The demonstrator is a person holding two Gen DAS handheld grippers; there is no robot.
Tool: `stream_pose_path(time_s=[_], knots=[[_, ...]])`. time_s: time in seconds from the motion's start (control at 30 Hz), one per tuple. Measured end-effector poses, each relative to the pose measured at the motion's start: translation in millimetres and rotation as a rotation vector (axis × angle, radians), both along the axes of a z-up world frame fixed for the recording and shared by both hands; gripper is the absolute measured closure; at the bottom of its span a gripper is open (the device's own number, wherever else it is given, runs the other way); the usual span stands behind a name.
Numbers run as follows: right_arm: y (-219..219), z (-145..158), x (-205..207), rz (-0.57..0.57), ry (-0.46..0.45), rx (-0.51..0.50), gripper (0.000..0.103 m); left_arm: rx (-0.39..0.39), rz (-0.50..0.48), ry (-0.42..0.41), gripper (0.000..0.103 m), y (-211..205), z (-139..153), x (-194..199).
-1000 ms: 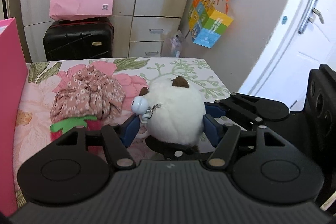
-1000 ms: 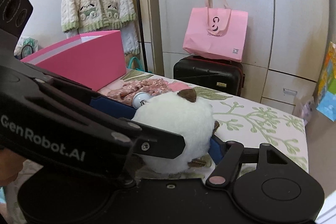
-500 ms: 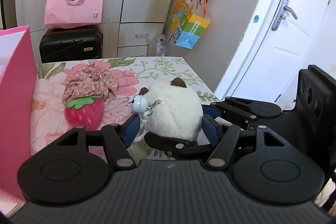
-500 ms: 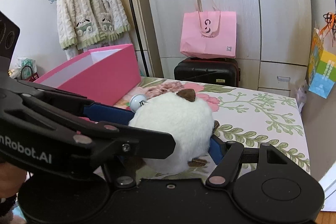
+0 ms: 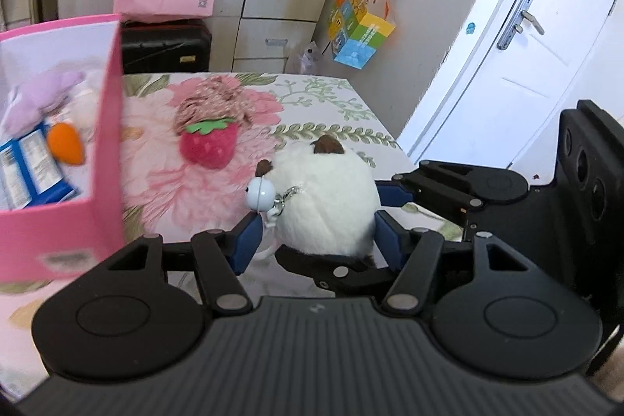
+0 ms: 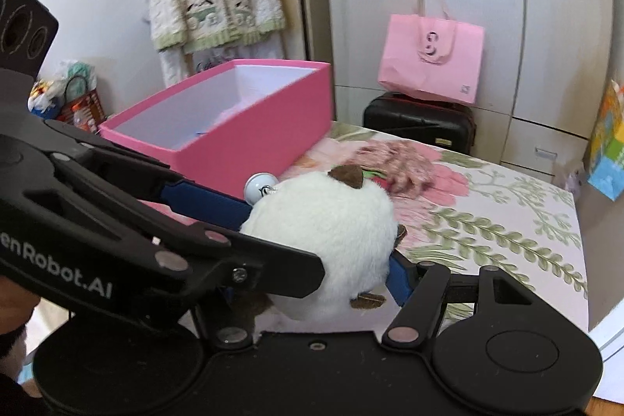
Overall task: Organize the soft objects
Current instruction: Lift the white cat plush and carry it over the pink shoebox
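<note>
White round plush toy (image 5: 325,199) clamped by left gripper (image 5: 312,236) and right gripper (image 6: 319,248); keep both squeezes even, carry level over pink box (image 5: 105,158) rim.

Two close wrist views angled down over the bed (image 5: 319,96), perhaps converging on one white plush (image 5: 327,205)

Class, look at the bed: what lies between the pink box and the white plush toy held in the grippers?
Only bare floral bedsheet; the left wrist view shows it between pink box and white plush toy.
</note>
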State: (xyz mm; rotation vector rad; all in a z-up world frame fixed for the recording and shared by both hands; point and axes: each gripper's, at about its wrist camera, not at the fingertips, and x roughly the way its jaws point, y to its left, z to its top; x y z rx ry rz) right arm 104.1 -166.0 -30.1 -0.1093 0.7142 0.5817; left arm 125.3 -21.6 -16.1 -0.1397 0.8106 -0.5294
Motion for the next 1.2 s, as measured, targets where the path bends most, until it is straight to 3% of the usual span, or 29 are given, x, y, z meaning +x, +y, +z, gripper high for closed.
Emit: stream_pose_path(time_s=[0.37,0.7,0.97,1.2], knots=[[69.8,65.8,-30.5,0.168,-0.07,-0.019,0.03,-0.008,0.056,-0.062,0.041,74.6,57.4,-45.0],[120.5,87.4,-2.2,0.242,-0.134,0.064,0.028,-0.017,0.179,-0.158,0.041,127.9,84.8,-33.9],[155.2,81.5,43.3,0.27,-0.165,0.077,0.026,-0.058,0.27,-0.161,0.041,167.2,79.7,8.7],[169.8,54.3,102.4,0.347,-0.032,0.124,0.026,-0.075,0.331,-0.079,0.041,195.1,50.3,54.1]])
